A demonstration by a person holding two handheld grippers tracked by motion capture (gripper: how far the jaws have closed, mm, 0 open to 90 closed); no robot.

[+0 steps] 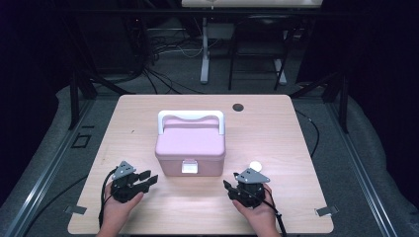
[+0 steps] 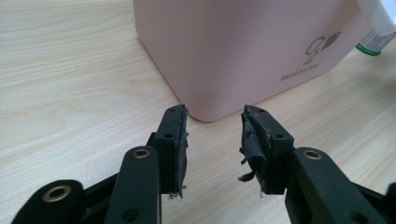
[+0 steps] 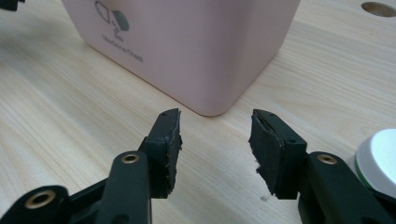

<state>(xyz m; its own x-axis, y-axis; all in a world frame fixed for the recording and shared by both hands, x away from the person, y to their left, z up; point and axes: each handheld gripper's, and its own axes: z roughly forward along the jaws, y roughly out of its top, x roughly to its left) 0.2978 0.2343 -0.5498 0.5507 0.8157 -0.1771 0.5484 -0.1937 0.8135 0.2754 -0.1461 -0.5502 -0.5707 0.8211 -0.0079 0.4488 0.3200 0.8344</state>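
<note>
High view: pink lidded box (image 1: 190, 147) at mid-table, square to the near edge, white carry handle (image 1: 190, 118) folded toward the far side, white latch (image 1: 188, 167) on the near face. Left gripper (image 1: 148, 178) low on the table just off the box's near left corner, jaws apart, nothing between them. Right gripper (image 1: 228, 188) just off the near right corner, jaws likewise apart and empty.

Left gripper view: pink box wall (image 2: 233, 51) close ahead, rounded corner in line with the gap between the pads; printed mark on the side face. Pad rubber (image 2: 254, 140) frayed and peeling.

Right gripper view: opposite corner of the box (image 3: 196, 51) straight ahead; white-capped bottle (image 3: 380, 161) with a green band just beside the right jaw.

Judged handling: rigid moulded plastic, smooth and likely slippery on the flat walls; probably light unless filled, contents not visible. Walls too broad for either gripper. Best holds judged to be the latch tab for opening, the handle for lifting.

Obstructions: bottle near the right gripper, liable to be knocked over. Round hole (image 1: 238, 107) in the wooden table (image 1: 296, 207) well apart, no hindrance.
</note>
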